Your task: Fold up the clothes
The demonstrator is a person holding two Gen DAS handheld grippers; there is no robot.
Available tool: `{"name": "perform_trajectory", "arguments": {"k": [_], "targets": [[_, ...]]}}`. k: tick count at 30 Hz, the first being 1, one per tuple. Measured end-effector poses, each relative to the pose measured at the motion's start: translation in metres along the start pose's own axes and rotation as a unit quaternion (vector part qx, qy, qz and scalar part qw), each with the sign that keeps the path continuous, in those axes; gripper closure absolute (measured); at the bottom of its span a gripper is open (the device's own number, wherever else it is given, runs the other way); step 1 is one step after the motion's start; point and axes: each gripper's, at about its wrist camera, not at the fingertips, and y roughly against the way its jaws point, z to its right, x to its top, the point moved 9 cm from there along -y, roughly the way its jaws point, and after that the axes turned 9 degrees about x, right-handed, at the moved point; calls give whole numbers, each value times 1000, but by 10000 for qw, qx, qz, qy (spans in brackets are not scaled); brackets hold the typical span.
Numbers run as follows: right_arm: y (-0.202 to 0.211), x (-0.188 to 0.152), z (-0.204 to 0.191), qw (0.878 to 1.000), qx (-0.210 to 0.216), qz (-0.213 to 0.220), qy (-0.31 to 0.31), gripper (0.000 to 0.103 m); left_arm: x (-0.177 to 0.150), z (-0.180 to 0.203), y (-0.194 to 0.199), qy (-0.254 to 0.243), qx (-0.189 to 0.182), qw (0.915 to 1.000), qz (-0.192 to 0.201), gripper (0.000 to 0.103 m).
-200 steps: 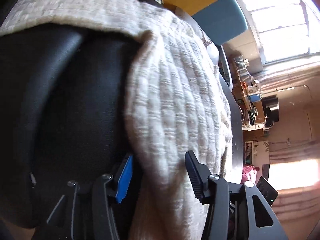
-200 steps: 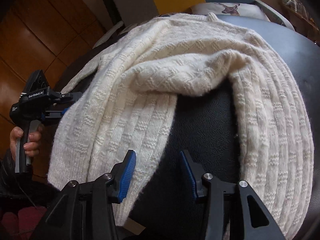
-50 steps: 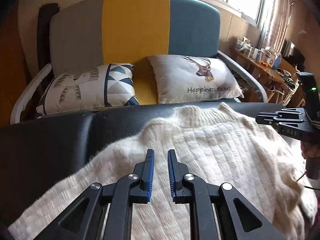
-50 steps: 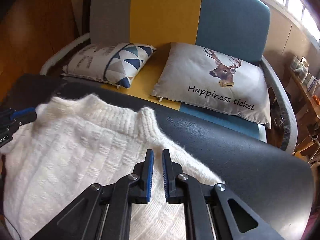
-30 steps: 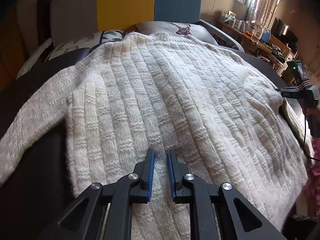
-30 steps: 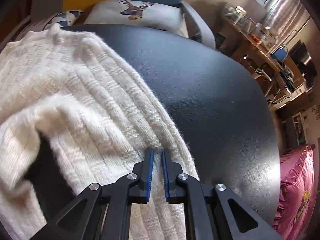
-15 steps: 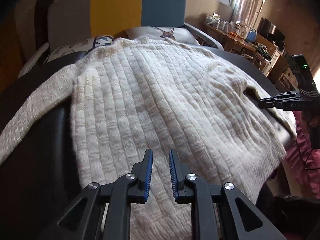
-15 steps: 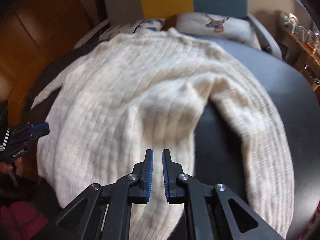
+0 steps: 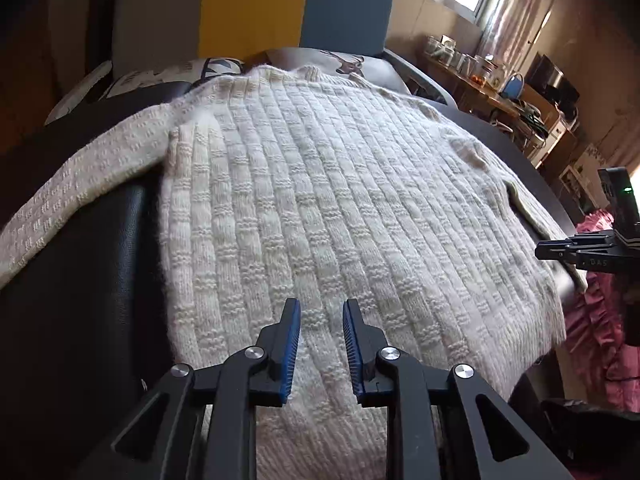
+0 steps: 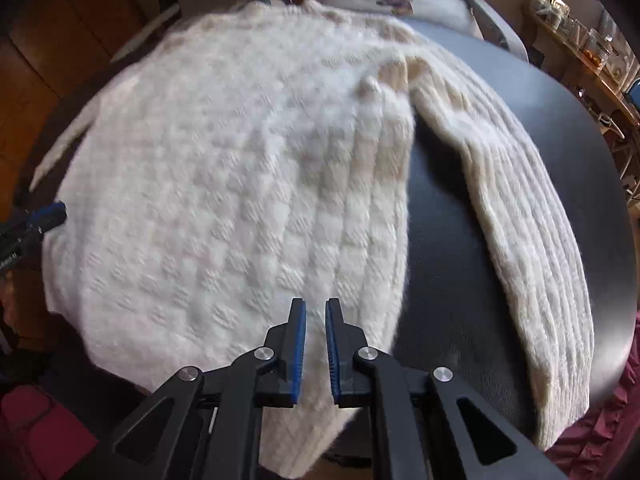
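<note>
A cream knit sweater (image 9: 320,184) lies spread flat on a round black table (image 9: 92,264), neck toward the sofa. It also shows in the right wrist view (image 10: 224,184), with one sleeve (image 10: 520,208) lying out to the right. My left gripper (image 9: 320,312) hovers over the sweater's near hem, its jaws slightly parted and empty. My right gripper (image 10: 316,312) is over the hem near the sweater's right side, its jaws nearly closed and holding nothing. The right gripper shows at the right edge of the left wrist view (image 9: 592,248).
A sofa (image 9: 256,4) with grey, yellow and teal panels and cushions stands behind the table. A cluttered wooden shelf (image 9: 492,84) is at the far right. Pink fabric (image 9: 600,320) lies beyond the table's right edge. The black table edge (image 10: 592,184) curves round the sleeve.
The left gripper's jaws have opened slightly over the hem. The right gripper has moved closer to the sweater's lower right part. The sweater lies flat as before.
</note>
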Motion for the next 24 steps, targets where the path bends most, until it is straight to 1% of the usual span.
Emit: {"name": "perform_trajectory", "arguments": {"k": [2, 3, 4, 5, 6, 7, 8, 9, 10, 11, 13, 14, 16, 17, 18, 20, 21, 22, 23, 24], "targets": [[-9, 7, -15, 9999, 164, -17, 49, 94, -9, -7, -11, 101, 103, 9996, -249, 75], [-14, 10, -23, 9996, 249, -48, 80, 94, -13, -13, -12, 229, 90, 9993, -288, 76], [-25, 7, -24, 9992, 271, -258, 133, 90, -12, -23, -9, 435, 43, 9987, -249, 76], [-39, 2, -24, 9979, 263, -552, 196, 87, -6, -37, -1, 723, -41, 9973, -130, 76], [-41, 5, -29, 9976, 317, -560, 266, 87, 0, -51, 8, 1010, -125, 9948, -11, 76], [-37, 11, -37, 9977, 399, -436, 337, 84, 6, -69, 14, 1307, -143, 9913, 59, 76], [-34, 17, -45, 9975, 482, -312, 409, 84, 11, -97, 17, 1656, -40, 9862, 76, 76], [-29, 27, -56, 9966, 715, -134, 381, 84, 15, -129, 19, 2046, 121, 9787, 94, 76], [-26, 38, -69, 9950, 923, 19, 386, 84, 15, -165, 21, 2407, 415, 9697, 92, 76], [-23, 50, -82, 9931, 1087, 148, 426, 84, 11, -204, 25, 2736, 850, 9581, 72, 76], [-28, 74, -110, 9894, 1256, 335, 642, 84, 2, -281, 37, 3342, 1644, 9280, 60, 76], [-31, 86, -124, 9873, 1326, 423, 762, 84, -4, -316, 46, 3586, 1909, 9137, 96, 76], [-48, 112, -142, 9834, 1501, 457, 909, 84, -19, -373, 60, 3958, 2324, 8884, 11, 74], [-60, 125, -149, 9822, 1539, 446, 976, 84, -25, -396, 65, 4120, 2427, 8783, -15, 71], [-71, 137, -156, 9816, 1575, 425, 994, 84, -30, -413, 67, 4234, 2458, 8719, -45, 65], [-95, 160, -170, 9807, 1646, 373, 983, 84, -37, -439, 66, 4375, 2492, 8639, -130, 63], [-103, 169, -176, 9803, 1697, 359, 948, 84, -37, -446, 64, 4372, 2449, 8653, -134, 62], [-109, 177, -182, 9797, 1756, 351, 899, 84, -35, -452, 60, 4352, 2336, 8694, -107, 62], [-115, 183, -187, 9793, 1798, 338, 871, 84, -33, -457, 57, 4367, 2288, 8700, -76, 59], [-120, 188, -191, 9788, 1833, 323, 853, 84, -32, -462, 54, 4381, 2300, 8690, -69, 52]]}}
